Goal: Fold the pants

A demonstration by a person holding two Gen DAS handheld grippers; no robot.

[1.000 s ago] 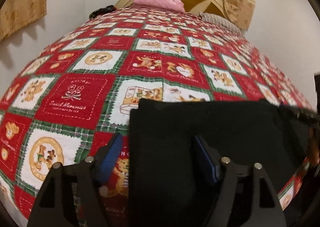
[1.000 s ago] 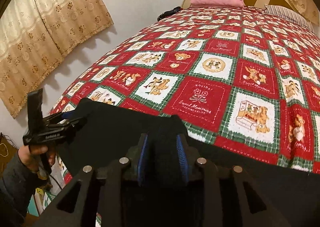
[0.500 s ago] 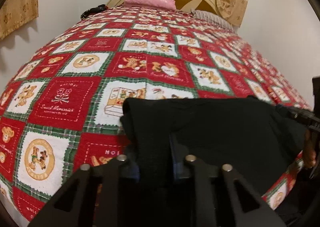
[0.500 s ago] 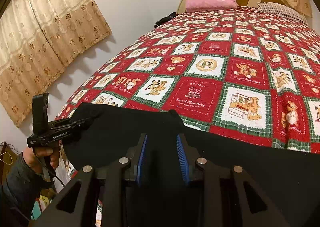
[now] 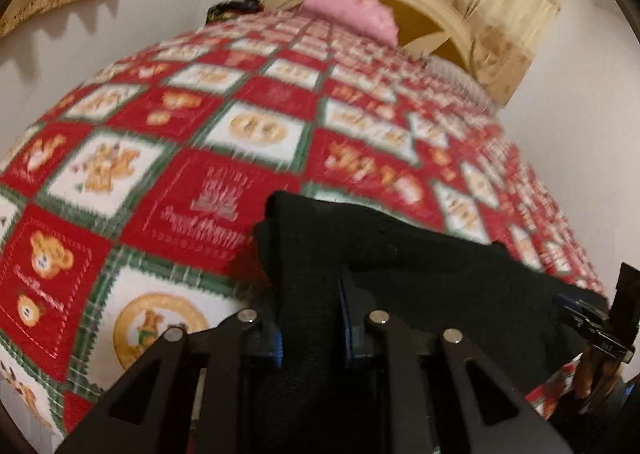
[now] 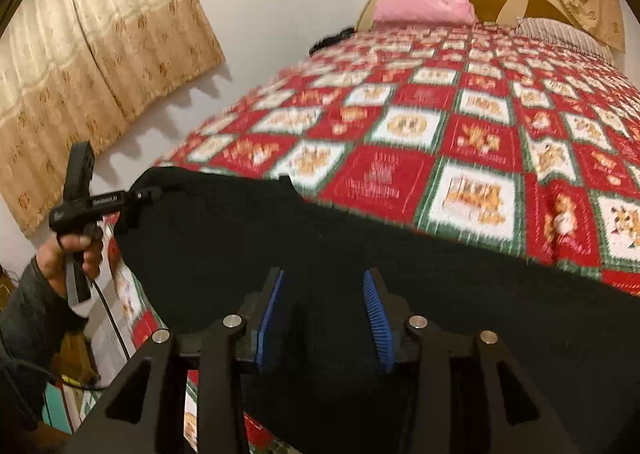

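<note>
While the left gripper [image 5: 310, 318] stays clamped on the pants' [image 5: 400, 266] near-left corner to carry the fold, the right gripper [image 6: 324, 314], its jaws just opening, stands apart over the cloth.

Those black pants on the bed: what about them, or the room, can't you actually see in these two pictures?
- Pants: waistband, legs and fold count; the near part is hidden behind the left gripper in the left wrist view, and the right gripper in the right wrist view.
- Bedspread: patch lettering, smeared by motion blur in both views.
- Dark thing by the pink pillow: too small to identify.
- The person: only a hand and sleeve; the edge cuts off the rest.
</note>
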